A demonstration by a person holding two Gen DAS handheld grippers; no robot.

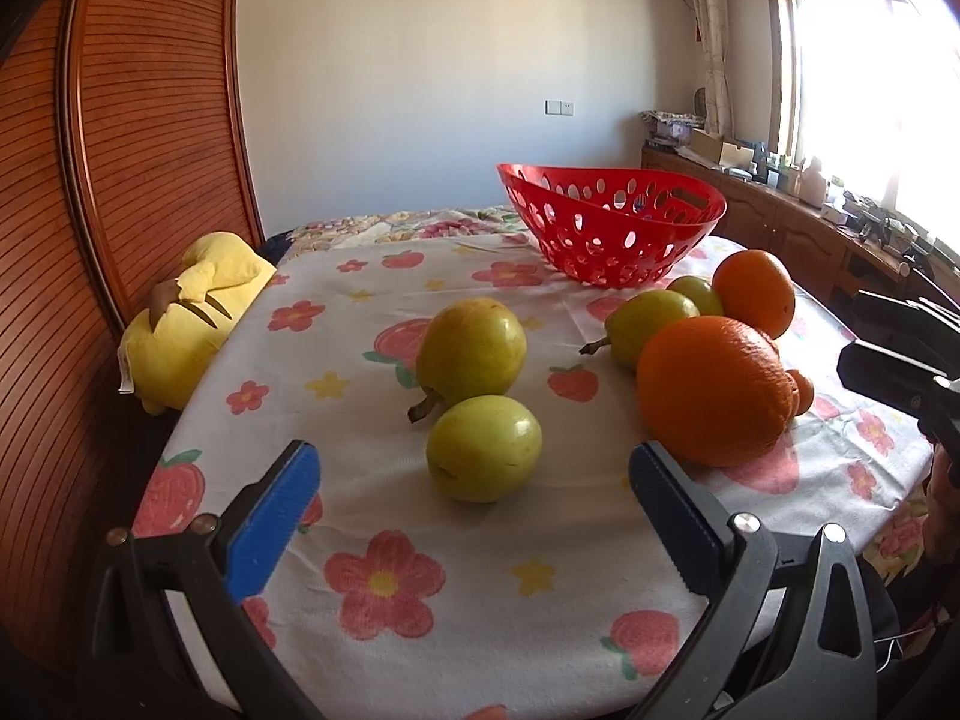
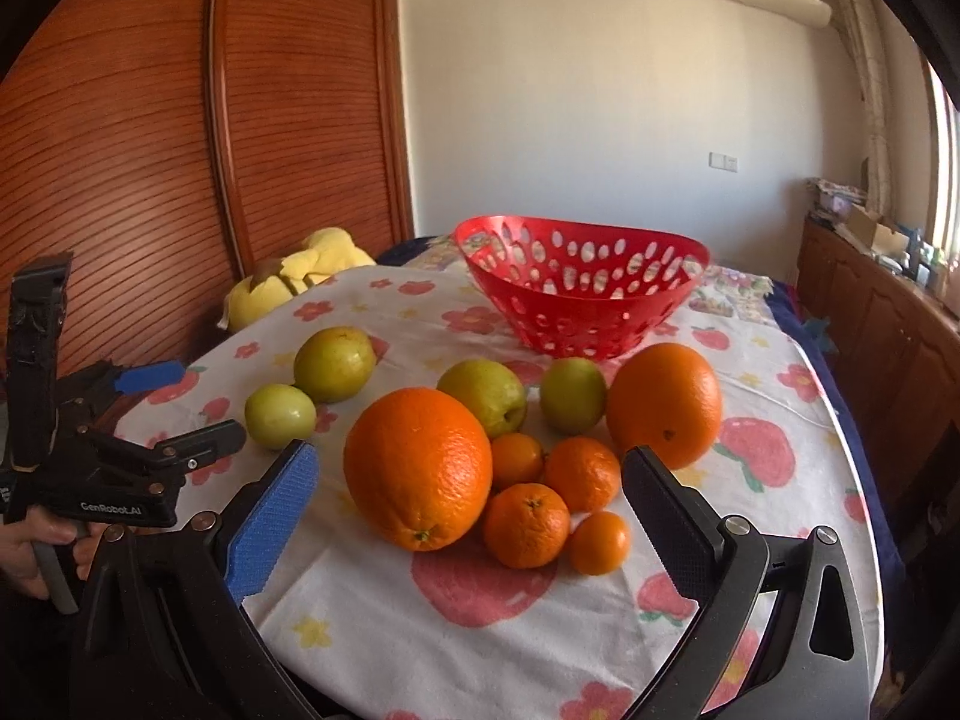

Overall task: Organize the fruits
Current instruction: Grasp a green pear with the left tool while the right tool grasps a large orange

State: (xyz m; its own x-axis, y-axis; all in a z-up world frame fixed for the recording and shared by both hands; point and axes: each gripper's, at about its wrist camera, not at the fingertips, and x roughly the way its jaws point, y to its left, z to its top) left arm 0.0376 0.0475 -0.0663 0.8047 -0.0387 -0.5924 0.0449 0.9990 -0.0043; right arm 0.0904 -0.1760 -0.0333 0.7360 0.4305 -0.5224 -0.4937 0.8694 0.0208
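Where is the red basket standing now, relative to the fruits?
In both wrist views the red basket stands empty on the flowered tablecloth at the far end of the table, behind all the fruit; its nearest neighbour is the far large orange.

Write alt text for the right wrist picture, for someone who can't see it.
Two big oranges, four small ones and four green fruits lie on a flowered cloth, before an empty red basket. The open right gripper faces them; the left gripper shows at left.
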